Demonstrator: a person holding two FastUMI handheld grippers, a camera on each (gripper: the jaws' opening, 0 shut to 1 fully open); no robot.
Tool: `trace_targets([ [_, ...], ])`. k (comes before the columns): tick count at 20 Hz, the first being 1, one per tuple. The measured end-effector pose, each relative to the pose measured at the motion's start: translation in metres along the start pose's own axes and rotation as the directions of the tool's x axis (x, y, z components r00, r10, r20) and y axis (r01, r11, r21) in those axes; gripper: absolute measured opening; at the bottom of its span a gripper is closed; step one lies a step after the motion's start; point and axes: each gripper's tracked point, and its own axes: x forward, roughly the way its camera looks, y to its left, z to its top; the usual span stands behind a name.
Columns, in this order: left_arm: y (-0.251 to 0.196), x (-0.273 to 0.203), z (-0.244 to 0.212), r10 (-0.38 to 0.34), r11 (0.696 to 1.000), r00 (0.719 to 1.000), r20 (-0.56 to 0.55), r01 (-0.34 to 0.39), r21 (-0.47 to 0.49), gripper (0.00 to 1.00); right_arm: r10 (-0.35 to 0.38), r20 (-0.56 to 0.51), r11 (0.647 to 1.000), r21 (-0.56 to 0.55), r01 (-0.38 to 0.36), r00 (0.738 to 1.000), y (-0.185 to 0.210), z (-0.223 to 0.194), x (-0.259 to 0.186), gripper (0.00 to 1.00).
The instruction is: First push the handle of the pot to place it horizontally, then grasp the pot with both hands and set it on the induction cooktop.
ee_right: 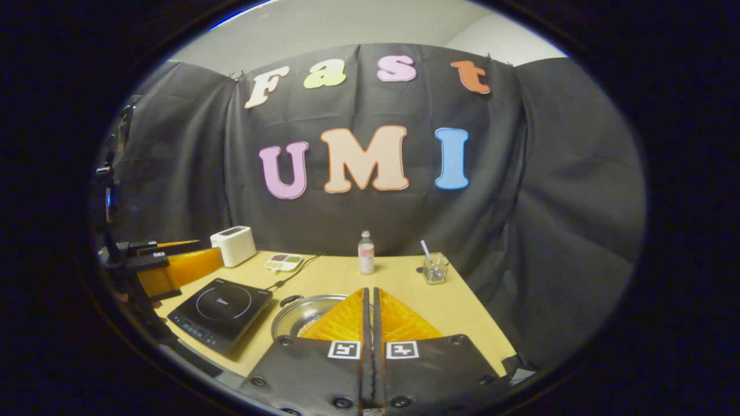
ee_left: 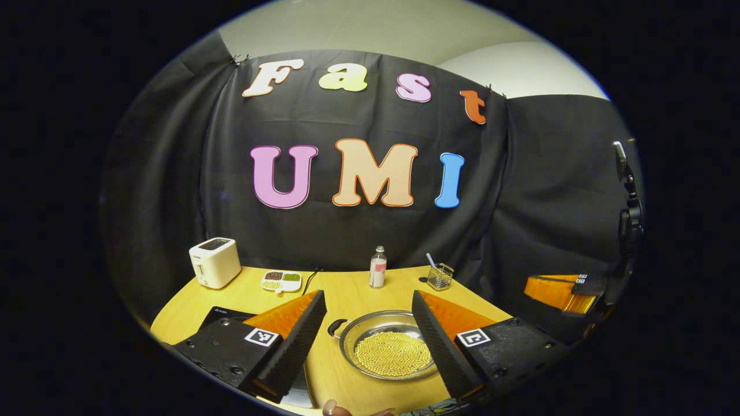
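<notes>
I judge I'm at the handle-pushing step: my left gripper [ee_left: 367, 341] spread wide over the pot [ee_left: 393, 352] on the surface [ee_left: 347, 289], right gripper [ee_right: 368, 315] pressed together, next nudging the handle [ee_left: 335, 327].

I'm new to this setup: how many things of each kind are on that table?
Cooking gear: 2, the pot and the induction cooktop.
Toaster: 1.
Divided dish: 1.
Bottle: 1.
Glass holder: 1.
Total: 6.

Black cloth wall [ee_right: 520, 173] behind wooden table [ee_right: 404, 283]; pale, perhaps plastered, wall [ee_left: 347, 29] above.
</notes>
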Motion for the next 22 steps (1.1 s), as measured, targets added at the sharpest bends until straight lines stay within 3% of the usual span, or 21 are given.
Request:
trace_targets([
  [3, 0.003, 0.006, -0.003, 0.029, 1.0, 1.0, -0.008, -0.029, -0.01, 0.96, 0.054, -0.101, 0.999, 0.009, -0.054, 0.993, 0.004, -0.04, 0.01, 0.0],
  [7, 0.008, 0.013, -0.013, 0.091, 0.996, 0.996, -0.026, -0.091, -0.004, 0.96, 0.113, -0.235, 0.994, 0.035, -0.108, 0.965, -0.002, -0.093, 0.025, 0.02],
  [9, 0.014, 0.014, -0.019, 0.142, 0.99, 0.989, -0.03, -0.142, -0.002, 0.96, 0.149, -0.299, 0.989, 0.056, -0.139, 0.943, -0.002, -0.118, 0.031, 0.06],
  [10, 0.013, 0.016, -0.021, 0.159, 0.987, 0.987, -0.03, -0.159, -0.002, 0.96, 0.166, -0.327, 0.986, 0.066, -0.153, 0.93, -0.002, -0.129, 0.035, 0.0],
  [15, 0.015, 0.019, -0.038, 0.219, 0.975, 0.975, -0.035, -0.218, 0.03, 0.96, 0.239, -0.42, 0.97, 0.064, -0.234, 0.875, 0.003, -0.17, 0.04, 0.02],
  [19, 0.014, 0.021, -0.041, 0.247, 0.969, 0.968, -0.036, -0.246, 0.035, 0.96, 0.27, -0.494, 0.96, 0.076, -0.268, 0.827, 0.003, -0.205, 0.044, 0.02],
  [20, 0.014, 0.023, -0.043, 0.255, 0.967, 0.966, -0.038, -0.253, 0.039, 0.96, 0.269, -0.513, 0.96, 0.077, -0.269, 0.815, 0.001, -0.213, 0.045, 0.06],
  [22, 0.016, 0.023, -0.043, 0.272, 0.961, 0.961, -0.042, -0.269, 0.055, 0.96, 0.277, -0.535, 0.957, 0.082, -0.277, 0.798, 0.001, -0.224, 0.049, 0.02],
])
